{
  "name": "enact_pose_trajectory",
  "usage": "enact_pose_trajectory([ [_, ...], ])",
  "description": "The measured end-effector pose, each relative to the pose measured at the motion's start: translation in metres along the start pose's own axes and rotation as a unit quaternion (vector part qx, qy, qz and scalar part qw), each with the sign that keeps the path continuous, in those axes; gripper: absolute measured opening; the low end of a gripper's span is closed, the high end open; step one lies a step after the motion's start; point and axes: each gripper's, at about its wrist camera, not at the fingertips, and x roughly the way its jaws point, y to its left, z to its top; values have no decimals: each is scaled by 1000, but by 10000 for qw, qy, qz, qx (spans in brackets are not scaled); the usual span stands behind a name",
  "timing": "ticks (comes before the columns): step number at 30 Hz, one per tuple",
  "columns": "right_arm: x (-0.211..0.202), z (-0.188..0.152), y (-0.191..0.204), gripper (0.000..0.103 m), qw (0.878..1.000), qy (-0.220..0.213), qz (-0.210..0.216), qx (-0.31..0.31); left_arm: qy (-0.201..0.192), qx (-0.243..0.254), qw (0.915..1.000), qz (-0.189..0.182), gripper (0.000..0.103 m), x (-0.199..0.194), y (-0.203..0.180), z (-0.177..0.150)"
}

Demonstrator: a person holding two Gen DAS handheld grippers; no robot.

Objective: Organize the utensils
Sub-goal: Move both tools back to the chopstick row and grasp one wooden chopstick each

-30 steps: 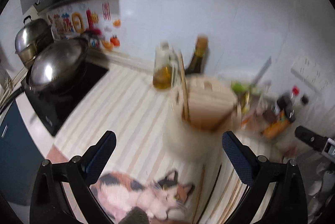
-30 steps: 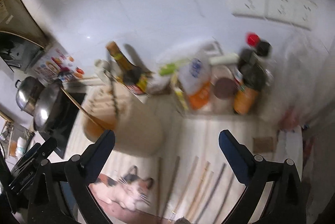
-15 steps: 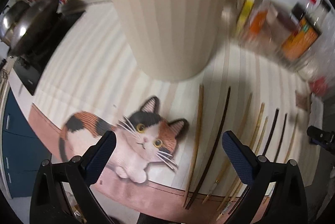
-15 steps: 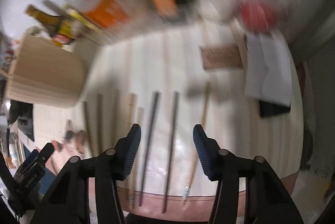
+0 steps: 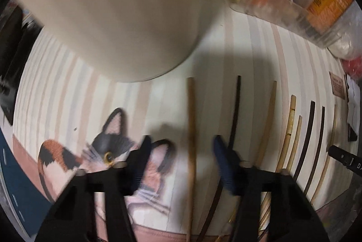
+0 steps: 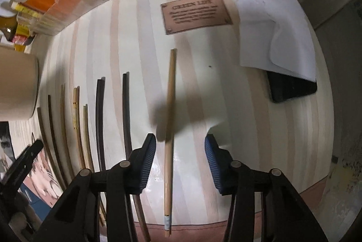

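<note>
Nine chopsticks lie side by side on the striped mat [image 6: 135,43], counted in the right wrist view: one light wooden chopstick [image 6: 169,119] alone at centre, two black chopsticks [image 6: 99,119] to its left, then six thinner brown and tan ones fanning toward the lower left. One beige utensil holder [image 5: 117,15] fills the upper left of the left wrist view. The right gripper [image 6: 179,156] points down with the light chopstick between its closing jaws, pads not touching it. The left gripper [image 5: 181,162], blurred, straddles one tan chopstick [image 5: 191,129]; its jaws are closing too, with gaps visible on both sides.
</note>
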Motion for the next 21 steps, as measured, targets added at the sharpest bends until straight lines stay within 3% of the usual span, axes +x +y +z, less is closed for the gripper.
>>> enact_pose_trajectory([
  [1, 0, 0, 2, 37, 9999, -35, -81, -61, 34, 44, 10000, 0, 20, 3, -2, 1],
  [2, 0, 1, 6, 30, 9997, -68, -193, -126, 77, 77, 9999, -19, 14, 6, -4, 0],
  [3, 1, 2, 11, 11, 9996, -109, -185, -160, 108, 83, 9999, -56, 4, 8, -5, -1],
  [8, 1, 0, 16, 7, 9997, -113, -36, -209, 122, -108, 9997, -163, 4, 7, 3, -12],
  [14, 1, -19, 20, 7, 9984, 156, 100, -537, 304, -477, 9981, -255, 4, 1, 39, -49],
  [21, 1, -28, 27, 7, 9964, 359, -50, -766, 400, -385, 9979, -329, 4, -1, 56, -72],
])
